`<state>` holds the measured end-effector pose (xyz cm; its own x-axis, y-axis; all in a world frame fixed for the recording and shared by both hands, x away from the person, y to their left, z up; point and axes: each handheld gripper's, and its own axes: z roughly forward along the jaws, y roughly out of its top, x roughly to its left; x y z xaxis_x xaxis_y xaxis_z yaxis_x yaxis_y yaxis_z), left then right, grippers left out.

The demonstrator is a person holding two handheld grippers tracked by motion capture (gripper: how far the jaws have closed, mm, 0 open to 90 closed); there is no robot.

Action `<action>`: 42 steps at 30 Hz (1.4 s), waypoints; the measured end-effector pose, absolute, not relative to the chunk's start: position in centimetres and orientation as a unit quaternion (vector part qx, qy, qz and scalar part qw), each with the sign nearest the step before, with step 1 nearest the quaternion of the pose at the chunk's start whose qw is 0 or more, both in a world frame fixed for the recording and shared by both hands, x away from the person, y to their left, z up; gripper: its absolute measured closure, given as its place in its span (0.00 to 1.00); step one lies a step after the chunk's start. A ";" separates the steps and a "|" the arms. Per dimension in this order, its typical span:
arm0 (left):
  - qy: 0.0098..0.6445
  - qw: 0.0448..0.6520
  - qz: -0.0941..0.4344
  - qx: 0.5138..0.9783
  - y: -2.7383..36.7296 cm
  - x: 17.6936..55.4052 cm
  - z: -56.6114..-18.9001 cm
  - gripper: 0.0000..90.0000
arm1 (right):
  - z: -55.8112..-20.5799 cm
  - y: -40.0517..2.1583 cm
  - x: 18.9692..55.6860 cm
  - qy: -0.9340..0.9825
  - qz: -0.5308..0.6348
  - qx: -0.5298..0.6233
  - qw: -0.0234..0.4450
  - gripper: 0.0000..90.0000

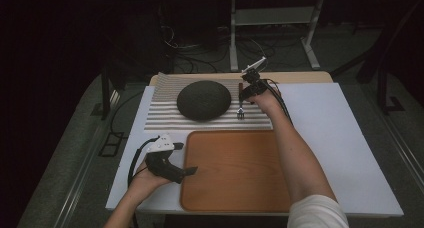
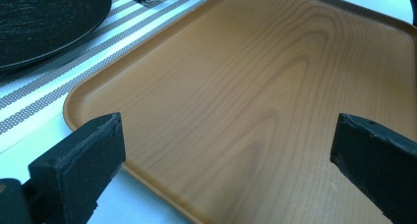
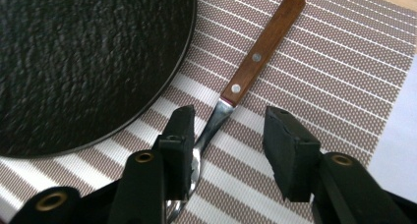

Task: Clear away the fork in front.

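Straddling the fork, your right claw is released: its two jaws stand apart, one on each side of the metal neck, and they do not close on it. The jaw on the plate side seems to touch the neck or nearly so; the other jaw has a clear gap. The fork lies flat on the striped placemat, just beside the rim of the black plate. Its long axis runs away from the claw: the wooden handle with two rivets points ahead, and the tines are under the claw, toward you. In my judgement, the jaws are already set across this axis, so closing them would be enough to take it by the neck.

Your left claw is also released, with the jaws wide apart and nothing between them. It hovers over the near-left corner of the wooden tray, on the side away from the plate.

Taking the plate as centre: the fork is just to its right, the tray lies in front of it on the white worktop, and the right hand is far nearer to the fork than the left.

I count one fork, one plate, one placemat, one tray, two claws.
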<state>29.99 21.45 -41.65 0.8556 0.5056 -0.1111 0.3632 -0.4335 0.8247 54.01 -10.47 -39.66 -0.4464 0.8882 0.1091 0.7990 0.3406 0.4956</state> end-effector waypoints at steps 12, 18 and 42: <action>0.253 0.462 0.079 0.846 21.3 29.9 -41.7 0.00 | -41.4 -8.9 56.5 0.813 0.208 0.539 0.077 0.62; 0.255 0.462 0.079 0.846 21.3 30.0 -41.7 0.00 | -42.3 -8.7 57.2 0.811 0.199 0.545 0.073 0.63; 0.251 0.459 0.081 0.848 21.2 30.0 -41.8 0.00 | -42.6 -8.3 58.0 0.815 0.168 0.549 0.084 0.84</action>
